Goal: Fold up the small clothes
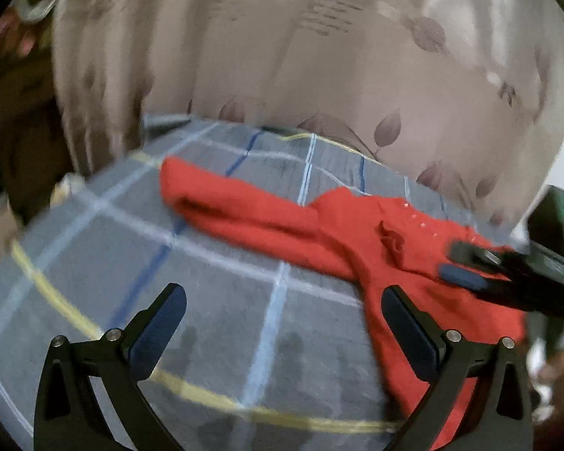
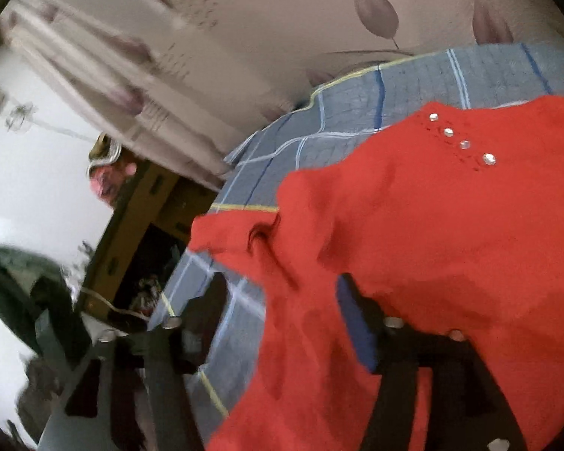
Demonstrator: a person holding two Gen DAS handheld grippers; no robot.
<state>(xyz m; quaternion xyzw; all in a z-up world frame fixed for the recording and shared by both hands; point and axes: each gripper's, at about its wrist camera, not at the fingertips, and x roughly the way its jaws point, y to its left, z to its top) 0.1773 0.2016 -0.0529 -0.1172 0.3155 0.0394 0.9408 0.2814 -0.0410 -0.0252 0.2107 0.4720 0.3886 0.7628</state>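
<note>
A small red knit garment (image 1: pixel 274 221) with shiny studs lies rumpled on a grey checked cloth (image 1: pixel 214 323), one sleeve stretched to the left. My left gripper (image 1: pixel 284 310) is open and empty just above the cloth, its right finger at the garment's edge. My right gripper (image 1: pixel 470 267) shows at the right of the left wrist view, resting on the garment. In the right wrist view the red garment (image 2: pixel 413 233) drapes over my right gripper (image 2: pixel 282 300). Its jaws stand apart, and the cloth hides part of them.
A beige curtain (image 1: pixel 319 56) with a leaf print hangs behind the checked surface. Brown furniture (image 2: pixel 146 225) and dark clutter stand to the left beyond the surface's edge.
</note>
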